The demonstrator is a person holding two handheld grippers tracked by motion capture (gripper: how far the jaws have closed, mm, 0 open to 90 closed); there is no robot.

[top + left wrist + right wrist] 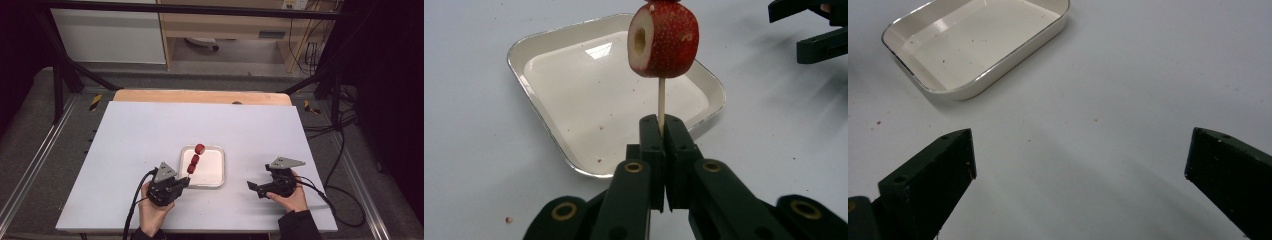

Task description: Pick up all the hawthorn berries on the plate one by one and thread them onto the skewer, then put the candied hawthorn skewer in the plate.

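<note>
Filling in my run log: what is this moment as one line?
left gripper: shut on skewer | strawberry pieces over tray | right gripper: open, empty

Bright overhead light whitens the counter (150, 130); surroundings stay dim. Glare glints in the tray (574, 90) toward 12 o'clock; soft shadows, slight blur.

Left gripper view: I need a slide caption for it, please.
The left gripper pinches a wooden skewer of strawberry pieces above an empty white tray.
</note>
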